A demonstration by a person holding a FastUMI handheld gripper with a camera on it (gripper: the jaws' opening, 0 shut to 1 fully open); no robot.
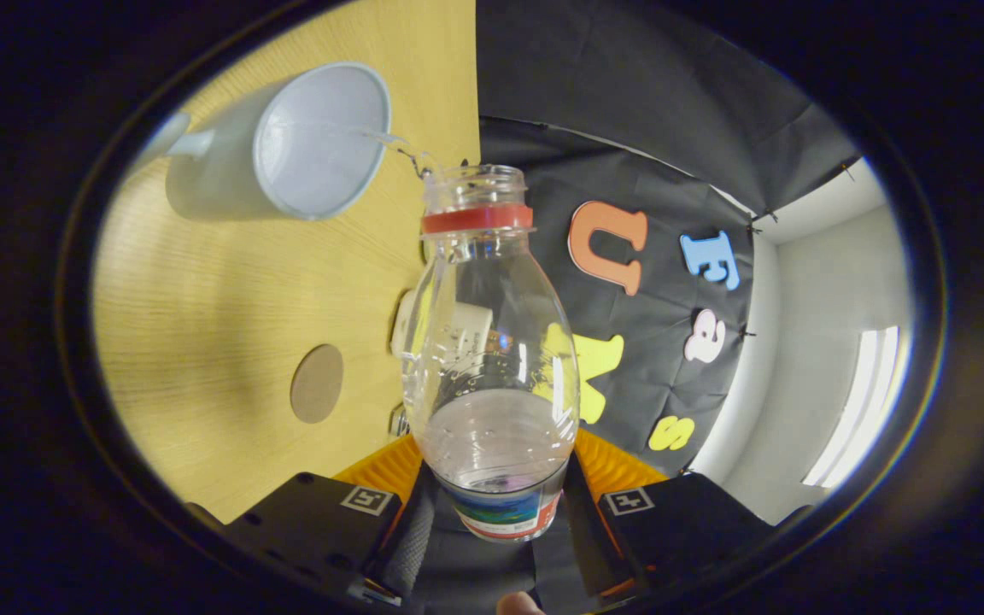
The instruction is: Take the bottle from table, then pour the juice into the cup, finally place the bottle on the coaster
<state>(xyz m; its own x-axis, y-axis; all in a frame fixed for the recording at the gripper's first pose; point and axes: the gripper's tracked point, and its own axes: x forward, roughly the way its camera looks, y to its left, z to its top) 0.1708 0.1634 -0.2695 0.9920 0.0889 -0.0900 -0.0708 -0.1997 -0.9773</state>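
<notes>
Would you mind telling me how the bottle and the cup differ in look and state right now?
The bottle is clear plastic with a red neck ring; the cup is opaque and pale, with a handle. The bottle sits clamped in the gripper, both jaws pressing its base, while the cup stands free on the wooden table. The bottle's mouth is narrow; the cup's is wide. Both are open-topped, and the bottle's mouth lies close to the cup's rim.

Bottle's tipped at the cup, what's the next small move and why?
Probably hold the tilt a moment longer: the fingers grip the bottle, a thin stream runs from its mouth toward the cup, and some liquid remains. The coaster waits.
</notes>
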